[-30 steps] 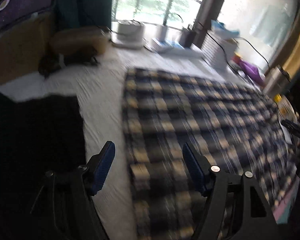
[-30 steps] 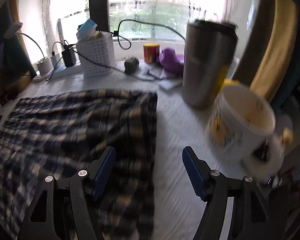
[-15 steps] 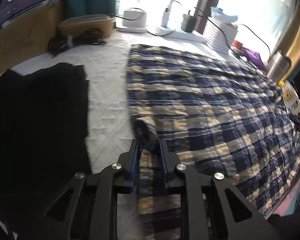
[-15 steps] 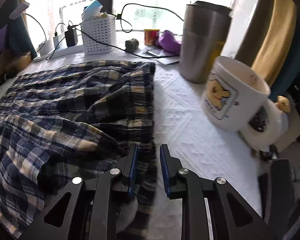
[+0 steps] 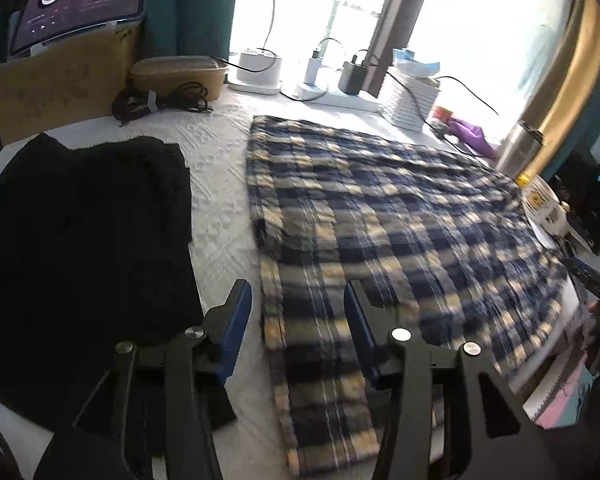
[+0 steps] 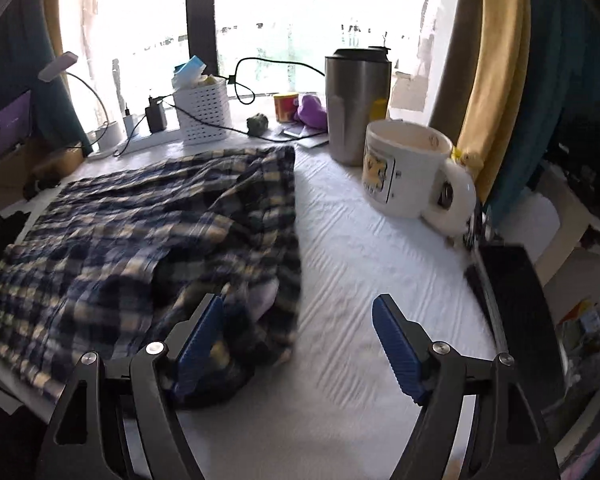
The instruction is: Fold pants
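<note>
With both claws just opened and empty, left claw (image 5: 298,320) and right claw (image 6: 298,344) were best re-clamped on the pants (image 5: 380,216) hem, at 12 o'clock of each.

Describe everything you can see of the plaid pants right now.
The plaid pants are soft woven fabric checked in navy, cream and white. They lie spread over the white textured cover, beside a black garment. In the left wrist view a narrow strip runs toward the camera between the open jaws of the left gripper, whose pads are off the cloth. In the right wrist view the near corner is folded over and bunched by the right gripper, which has just been opening; its pads do not press the fabric.
</note>
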Demonstrator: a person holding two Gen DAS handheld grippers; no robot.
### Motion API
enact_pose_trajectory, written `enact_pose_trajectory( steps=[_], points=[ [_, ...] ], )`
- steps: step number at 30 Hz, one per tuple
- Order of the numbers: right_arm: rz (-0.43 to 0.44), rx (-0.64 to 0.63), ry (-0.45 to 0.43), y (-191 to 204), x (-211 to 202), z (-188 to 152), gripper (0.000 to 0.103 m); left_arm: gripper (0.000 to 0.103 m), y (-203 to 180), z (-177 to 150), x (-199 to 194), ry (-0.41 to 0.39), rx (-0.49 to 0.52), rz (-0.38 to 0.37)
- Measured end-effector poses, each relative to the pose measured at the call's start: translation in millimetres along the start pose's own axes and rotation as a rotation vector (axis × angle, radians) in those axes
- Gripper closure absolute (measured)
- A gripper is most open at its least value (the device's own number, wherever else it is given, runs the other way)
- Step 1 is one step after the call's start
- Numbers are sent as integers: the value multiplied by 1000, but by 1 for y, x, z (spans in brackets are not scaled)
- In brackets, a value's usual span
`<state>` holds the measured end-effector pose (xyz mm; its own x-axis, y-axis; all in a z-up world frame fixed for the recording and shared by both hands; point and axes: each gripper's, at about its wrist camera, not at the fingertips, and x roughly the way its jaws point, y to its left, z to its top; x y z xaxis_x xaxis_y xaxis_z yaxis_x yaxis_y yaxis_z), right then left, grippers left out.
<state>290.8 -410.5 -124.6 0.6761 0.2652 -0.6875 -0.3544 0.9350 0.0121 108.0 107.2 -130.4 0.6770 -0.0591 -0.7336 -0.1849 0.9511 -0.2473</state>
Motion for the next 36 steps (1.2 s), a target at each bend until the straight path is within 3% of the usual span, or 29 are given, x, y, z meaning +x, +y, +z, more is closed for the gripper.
enact_pose_trajectory(
  steps=[3, 6, 9, 11, 14, 17, 18, 19, 20, 22, 27, 29, 32, 34, 36],
  points=[
    [45, 26, -2, 1, 1, -12, 25, 55, 0, -15, -7, 6, 15, -21],
    [91, 31, -18, 2, 6, -21, 33, 55, 1, -28, -10, 21, 28, -43],
    [105, 37, 1, 6, 22, -24, 47, 45, 0, -41, -11, 43, 38, -67],
    [113, 42, 10, 12, 28, -25, 67, 44, -4, -47, -12, 45, 48, -86],
    [68, 16, 17, 24, 22, -23, 79, 44, -11, -57, -8, 68, 87, -96],
    [-1, -14, -3, 29, 2, -18, 80, 45, -14, -62, -9, 46, 108, -92],
    [-17, -18, -8, 28, -5, -16, 80, 50, -15, -63, -10, 39, 110, -95],
    [-36, -22, -18, 27, -14, -15, 80, 72, -15, -63, -10, 38, 113, -99],
    [-55, -27, -25, 27, -23, -13, 80, 86, -14, -64, -9, 49, 112, -100],
    [-95, -47, -21, 27, -34, -13, 80, 94, -12, -66, -11, 53, 114, -104],
    [-132, -44, 25, 20, -27, -22, 80, 99, -10, -65, -24, 43, 131, -92],
    [-142, -41, 46, 18, -16, -27, 80, 99, -4, -61, -24, 34, 123, -65],
    [-144, -11, 76, 14, 7, -30, 80, 99, 8, -54, -20, 35, 102, 34],
    [-151, 0, 77, 13, 12, -29, 80, 99, 12, -49, -26, 26, 93, 22],
    [-164, -11, 62, 16, 7, -25, 69, 98, 7, -45, -35, -10, 104, 3]
  ],
)
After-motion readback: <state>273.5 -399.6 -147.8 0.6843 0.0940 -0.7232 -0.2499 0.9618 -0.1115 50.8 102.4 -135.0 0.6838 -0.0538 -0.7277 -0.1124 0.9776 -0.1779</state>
